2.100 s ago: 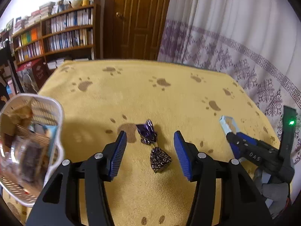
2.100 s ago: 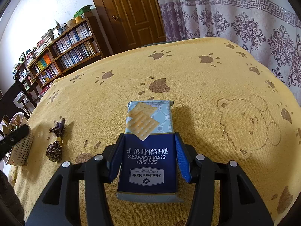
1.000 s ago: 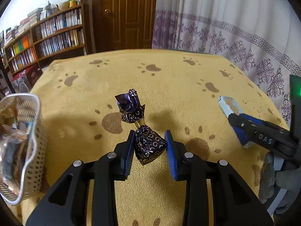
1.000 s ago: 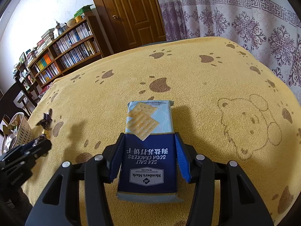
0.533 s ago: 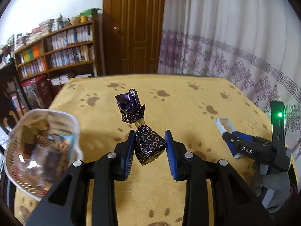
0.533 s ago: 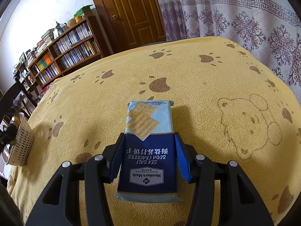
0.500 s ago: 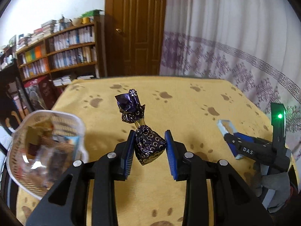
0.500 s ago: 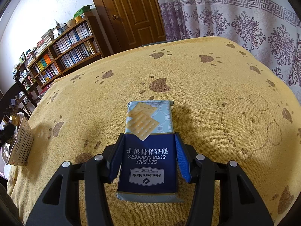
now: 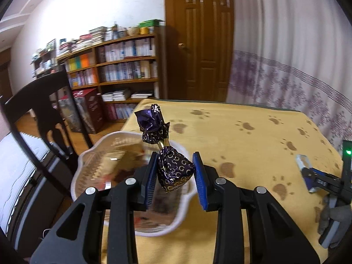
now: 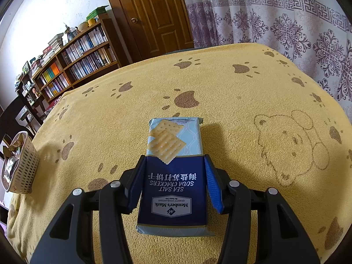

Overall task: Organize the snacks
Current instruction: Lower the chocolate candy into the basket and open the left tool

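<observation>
My left gripper (image 9: 175,171) is shut on a purple foil-wrapped candy (image 9: 173,170), whose twisted top sticks up above the pads. It hangs over the white perforated snack basket (image 9: 88,154) at the table's left edge, which holds several wrapped snacks. My right gripper (image 10: 173,176) holds a blue pack of sea salt soda crackers (image 10: 173,154) between its blue pads, just above the yellow cloth. The basket (image 10: 24,165) shows far left in the right wrist view. The right gripper (image 9: 316,178) appears at the right edge of the left wrist view.
A yellow paw-print cloth (image 10: 242,92) covers the table. A dark wooden chair (image 9: 39,114) stands left of the basket. Bookshelves (image 9: 123,66), a wooden door (image 9: 198,39) and a patterned curtain (image 10: 286,22) lie beyond the far edge.
My left gripper closed on the candy, lifted it off the cloth and carried it left until it hangs over the basket. The right gripper and cracker pack have stayed still.
</observation>
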`<state>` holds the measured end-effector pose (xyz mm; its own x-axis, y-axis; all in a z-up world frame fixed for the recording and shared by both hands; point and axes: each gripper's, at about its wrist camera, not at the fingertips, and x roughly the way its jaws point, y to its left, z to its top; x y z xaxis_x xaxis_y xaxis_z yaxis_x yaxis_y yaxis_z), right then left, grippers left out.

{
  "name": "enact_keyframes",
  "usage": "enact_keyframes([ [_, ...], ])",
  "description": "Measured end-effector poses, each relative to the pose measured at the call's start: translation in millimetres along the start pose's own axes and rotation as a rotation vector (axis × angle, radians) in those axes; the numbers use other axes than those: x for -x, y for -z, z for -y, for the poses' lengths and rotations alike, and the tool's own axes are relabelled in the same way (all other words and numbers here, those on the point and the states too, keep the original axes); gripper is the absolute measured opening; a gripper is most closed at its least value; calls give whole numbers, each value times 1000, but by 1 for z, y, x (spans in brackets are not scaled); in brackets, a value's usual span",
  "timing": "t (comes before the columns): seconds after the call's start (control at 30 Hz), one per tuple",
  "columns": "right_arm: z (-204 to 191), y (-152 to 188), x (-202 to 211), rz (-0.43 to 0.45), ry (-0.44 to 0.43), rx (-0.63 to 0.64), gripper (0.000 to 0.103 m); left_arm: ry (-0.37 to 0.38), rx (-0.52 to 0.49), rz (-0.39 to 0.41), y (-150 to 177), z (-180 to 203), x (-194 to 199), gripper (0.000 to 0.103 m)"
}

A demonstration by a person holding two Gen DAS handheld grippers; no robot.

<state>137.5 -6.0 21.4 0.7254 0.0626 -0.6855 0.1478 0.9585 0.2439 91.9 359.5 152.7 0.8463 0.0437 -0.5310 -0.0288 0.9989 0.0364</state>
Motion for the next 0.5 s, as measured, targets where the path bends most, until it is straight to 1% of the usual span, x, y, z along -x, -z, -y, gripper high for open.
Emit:
enact_keyframes([
  [0.17, 0, 0, 0, 1, 0, 0, 51, -57, 52, -5, 0, -37, 1, 32],
  [0.3, 0, 0, 0, 1, 0, 1, 51, -89, 91, -17, 0, -59, -3, 32],
  [0.5, 0, 0, 0, 1, 0, 1, 51, -127, 93, -40, 3, -71, -13, 32],
])
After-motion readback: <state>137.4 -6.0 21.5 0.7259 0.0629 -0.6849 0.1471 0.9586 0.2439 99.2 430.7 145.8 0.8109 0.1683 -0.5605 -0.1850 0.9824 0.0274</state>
